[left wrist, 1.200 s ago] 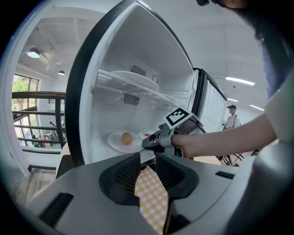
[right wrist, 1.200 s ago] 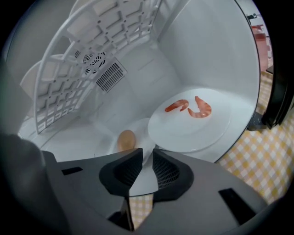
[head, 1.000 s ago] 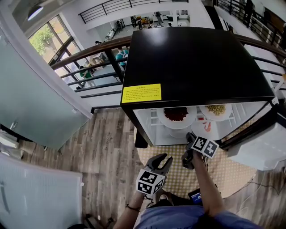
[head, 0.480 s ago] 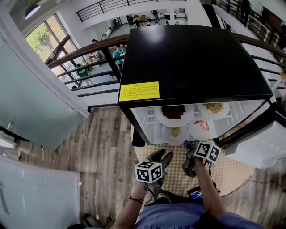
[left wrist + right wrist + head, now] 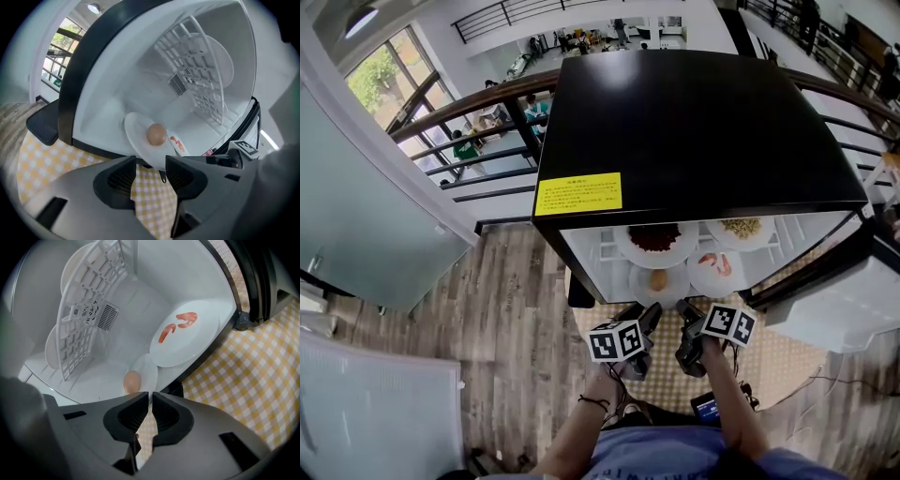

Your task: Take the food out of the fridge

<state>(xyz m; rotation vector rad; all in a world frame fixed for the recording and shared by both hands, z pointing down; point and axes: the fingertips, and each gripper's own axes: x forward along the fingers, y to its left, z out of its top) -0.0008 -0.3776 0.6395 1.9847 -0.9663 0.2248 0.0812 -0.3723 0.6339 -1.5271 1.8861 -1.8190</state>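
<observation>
The black fridge (image 5: 694, 122) stands open on the floor. Its upper shelf holds a plate of dark red food (image 5: 654, 239) and a plate of yellowish food (image 5: 741, 228). Below them lie a small plate with a brown egg-like piece (image 5: 659, 279) (image 5: 156, 133) (image 5: 132, 380) and a plate of shrimp (image 5: 715, 266) (image 5: 180, 324). My left gripper (image 5: 645, 319) (image 5: 150, 171) hovers at the opening, its jaws opening with nothing between them; the egg plate's rim (image 5: 136, 140) lies just beyond the tips. Beside it, my right gripper (image 5: 687, 311) (image 5: 151, 405) is shut and empty.
The fridge stands on a yellow checked mat (image 5: 769, 361) over wooden floor (image 5: 506, 309). Its door (image 5: 839, 300) hangs open at the right. A white wire shelf (image 5: 201, 79) (image 5: 84, 333) divides the inside. A railing (image 5: 469, 141) runs behind.
My left gripper has rolled, dropped and moved in toward the fridge opening, and its jaws have spread apart. The right gripper has stayed by the opening, shifting only slightly.
</observation>
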